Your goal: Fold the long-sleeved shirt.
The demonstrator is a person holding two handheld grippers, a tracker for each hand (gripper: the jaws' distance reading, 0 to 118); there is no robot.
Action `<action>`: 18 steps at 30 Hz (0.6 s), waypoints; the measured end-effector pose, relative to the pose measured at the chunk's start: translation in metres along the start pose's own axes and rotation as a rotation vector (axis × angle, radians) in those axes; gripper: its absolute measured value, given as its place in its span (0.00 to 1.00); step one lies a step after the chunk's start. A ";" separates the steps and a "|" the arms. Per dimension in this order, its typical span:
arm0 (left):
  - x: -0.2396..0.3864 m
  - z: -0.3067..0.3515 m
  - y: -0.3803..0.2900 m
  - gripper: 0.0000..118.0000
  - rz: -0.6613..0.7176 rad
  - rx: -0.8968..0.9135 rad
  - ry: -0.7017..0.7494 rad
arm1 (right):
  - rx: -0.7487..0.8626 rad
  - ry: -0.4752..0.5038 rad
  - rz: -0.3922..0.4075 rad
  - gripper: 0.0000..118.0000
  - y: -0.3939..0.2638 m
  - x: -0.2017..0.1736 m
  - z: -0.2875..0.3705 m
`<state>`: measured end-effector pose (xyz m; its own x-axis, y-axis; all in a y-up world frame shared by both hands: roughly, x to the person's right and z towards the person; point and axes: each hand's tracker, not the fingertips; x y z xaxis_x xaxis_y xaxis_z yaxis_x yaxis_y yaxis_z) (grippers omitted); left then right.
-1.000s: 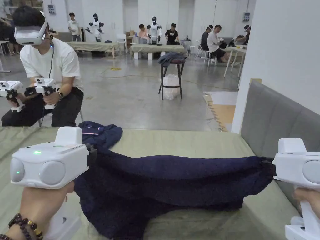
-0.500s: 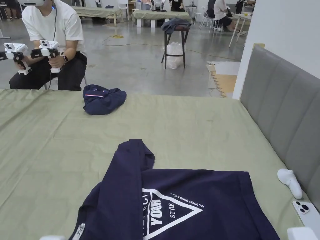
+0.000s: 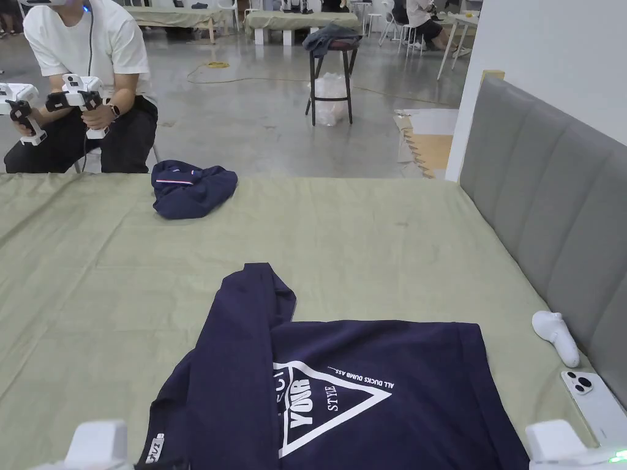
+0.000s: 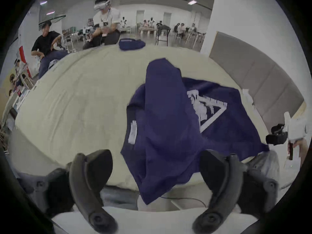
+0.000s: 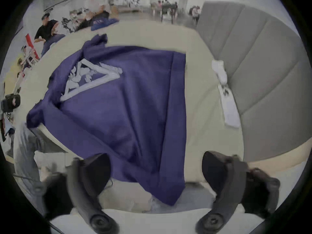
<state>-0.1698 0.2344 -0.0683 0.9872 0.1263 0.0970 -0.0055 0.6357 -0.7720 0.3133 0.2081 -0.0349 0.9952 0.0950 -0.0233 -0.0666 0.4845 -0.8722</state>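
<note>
While both jaws gape empty, navy shirt (image 3: 343, 391) flat beyond them, hem between.

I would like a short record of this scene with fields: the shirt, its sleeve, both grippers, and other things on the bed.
shirt: navy long-sleeved shirt spread on the green bed sheet, white triangle print facing up
sleeve: one sleeve folded across the body
left gripper: open, near the shirt's hanging edge
right gripper: open, near the shirt's hanging edge
other things: bundled navy garment at the far edge; white controller and phone beside the grey headboard
</note>
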 end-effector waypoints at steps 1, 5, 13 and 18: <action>0.003 0.003 0.015 0.68 0.007 0.039 -0.014 | 0.004 0.011 -0.022 0.71 0.007 -0.001 0.005; 0.016 -0.013 0.083 0.03 -0.064 0.132 -0.035 | 0.052 0.078 -0.040 0.01 0.036 -0.007 0.004; 0.052 -0.131 0.278 0.48 -0.131 0.186 -0.065 | 0.039 0.144 -0.004 0.01 0.074 -0.027 -0.031; 0.079 -0.288 0.355 0.74 -0.172 0.031 -0.008 | -0.013 0.163 -0.023 0.01 0.084 -0.032 -0.070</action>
<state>-0.0480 0.2507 -0.5156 0.9728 0.0197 0.2310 0.1584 0.6713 -0.7241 0.2809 0.1847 -0.1420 0.9949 -0.0590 -0.0817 -0.0441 0.4740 -0.8794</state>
